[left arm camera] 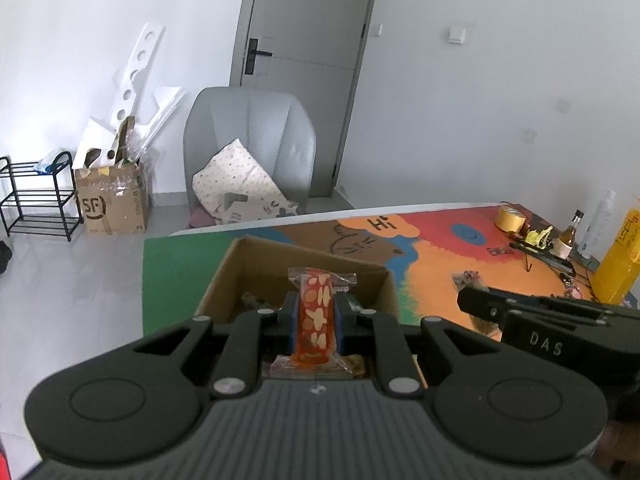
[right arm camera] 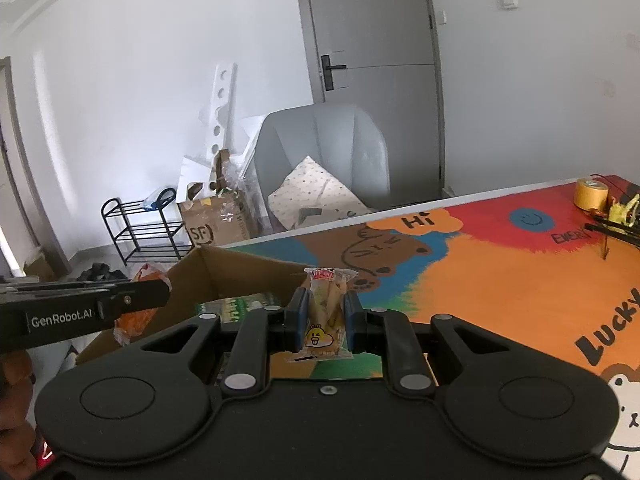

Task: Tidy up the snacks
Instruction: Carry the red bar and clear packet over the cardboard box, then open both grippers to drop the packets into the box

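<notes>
My left gripper (left arm camera: 317, 307) is shut on an orange-red snack packet with cream flower shapes (left arm camera: 316, 316) and holds it upright over the open cardboard box (left arm camera: 312, 258). More wrapped snacks (left arm camera: 316, 366) lie in the box beneath it. My right gripper (right arm camera: 327, 309) is shut on a clear-wrapped yellow pastry with a cartoon face (right arm camera: 326, 316), held at the right edge of the same box (right arm camera: 240, 268). Green packets (right arm camera: 236, 306) lie inside the box. Each gripper shows from the side in the other's view, the right one (left arm camera: 520, 312) and the left one (right arm camera: 80, 304).
The table wears a colourful cartoon cloth (right arm camera: 500, 280). A tape roll (left arm camera: 510, 218), bottles (left arm camera: 570, 236) and a yellow juice bottle (left arm camera: 618, 264) stand at its far right. One loose snack (left arm camera: 466, 280) lies on the cloth. A grey chair with a cushion (left arm camera: 248, 152) stands behind.
</notes>
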`<move>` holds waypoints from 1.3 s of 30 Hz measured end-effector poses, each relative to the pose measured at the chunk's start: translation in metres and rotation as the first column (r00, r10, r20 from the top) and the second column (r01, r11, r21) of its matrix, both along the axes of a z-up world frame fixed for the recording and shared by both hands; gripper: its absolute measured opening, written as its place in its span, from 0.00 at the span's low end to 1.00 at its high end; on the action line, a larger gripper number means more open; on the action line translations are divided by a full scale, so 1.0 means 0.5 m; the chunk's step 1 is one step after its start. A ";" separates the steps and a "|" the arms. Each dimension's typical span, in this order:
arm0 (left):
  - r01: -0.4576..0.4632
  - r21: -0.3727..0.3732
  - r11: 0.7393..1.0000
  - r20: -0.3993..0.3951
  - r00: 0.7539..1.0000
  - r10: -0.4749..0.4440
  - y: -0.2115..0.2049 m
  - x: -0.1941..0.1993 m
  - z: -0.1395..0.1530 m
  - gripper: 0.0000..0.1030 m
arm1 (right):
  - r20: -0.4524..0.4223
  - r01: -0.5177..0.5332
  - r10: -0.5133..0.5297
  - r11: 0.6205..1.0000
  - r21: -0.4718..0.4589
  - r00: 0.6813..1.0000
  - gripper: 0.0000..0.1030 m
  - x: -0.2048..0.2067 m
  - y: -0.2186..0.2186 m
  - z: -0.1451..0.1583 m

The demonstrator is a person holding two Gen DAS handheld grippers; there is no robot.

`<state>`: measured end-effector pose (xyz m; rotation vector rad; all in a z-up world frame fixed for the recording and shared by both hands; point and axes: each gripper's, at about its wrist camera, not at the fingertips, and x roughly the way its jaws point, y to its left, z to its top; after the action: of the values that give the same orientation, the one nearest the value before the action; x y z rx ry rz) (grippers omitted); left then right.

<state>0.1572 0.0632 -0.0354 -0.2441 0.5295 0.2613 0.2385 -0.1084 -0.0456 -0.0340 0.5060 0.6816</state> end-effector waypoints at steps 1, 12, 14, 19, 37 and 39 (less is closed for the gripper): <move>-0.002 -0.004 1.000 -0.003 1.000 0.002 0.005 -0.004 -0.002 0.16 | 0.000 -0.005 0.005 1.000 -0.001 1.000 0.17 -0.002 0.005 0.001; -0.020 -0.036 0.999 -0.030 0.999 0.019 0.034 -0.052 -0.017 0.16 | 0.000 -0.073 0.073 0.997 -0.020 0.997 0.17 -0.041 0.060 0.006; -0.024 -0.043 0.999 -0.037 0.999 0.023 0.041 -0.057 -0.021 0.16 | -0.002 -0.085 0.085 0.996 -0.021 0.996 0.17 -0.047 0.070 0.006; -0.044 -0.077 0.996 -0.038 0.998 0.041 0.063 -0.076 -0.019 0.21 | -0.008 -0.117 0.117 0.993 -0.029 0.993 0.17 -0.064 0.094 0.007; -0.109 -0.069 0.992 -0.001 0.994 0.109 0.116 -0.127 -0.001 0.57 | -0.044 -0.191 0.191 0.982 0.004 0.981 0.17 -0.097 0.157 0.016; -0.118 -0.066 0.991 0.006 0.993 0.118 0.120 -0.133 0.001 0.63 | -0.056 -0.196 0.196 0.981 0.016 0.979 0.17 -0.098 0.162 0.014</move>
<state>0.0905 0.1231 -0.0350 -0.3406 0.5151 0.3578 0.1895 -0.0272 -0.0385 -0.0548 0.5591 0.8802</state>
